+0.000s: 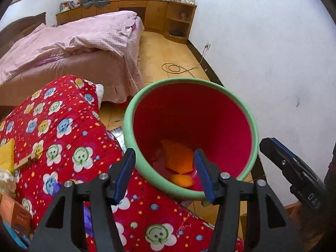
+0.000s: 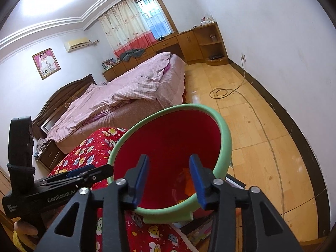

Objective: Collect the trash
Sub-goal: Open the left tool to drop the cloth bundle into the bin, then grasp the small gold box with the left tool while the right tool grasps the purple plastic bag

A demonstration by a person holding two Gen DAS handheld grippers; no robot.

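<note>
A red trash bin with a green rim point(image 1: 255, 130) stands on the floor beside a red flowered blanket. Orange trash point(image 1: 178, 157) lies at its bottom. My left gripper point(image 1: 164, 174) is open and empty, above the bin's near rim. The bin's green rim point(image 2: 227, 138) also shows in the right wrist view, with orange trash point(image 2: 189, 185) inside. My right gripper point(image 2: 169, 180) is open and empty, over the bin's near rim. The right gripper's body point(image 1: 294, 168) appears at the right in the left wrist view, and the left gripper's body point(image 2: 63, 189) at the left in the right wrist view.
A red flowered blanket point(image 1: 69, 147) covers a surface left of the bin, with a yellow item point(image 1: 7, 155) and boxes point(image 1: 16, 216) on it. A pink bed point(image 2: 130, 92) lies beyond. A cable point(image 2: 222, 92) is coiled on the wooden floor. Wooden cabinets point(image 2: 199, 40) line the far wall.
</note>
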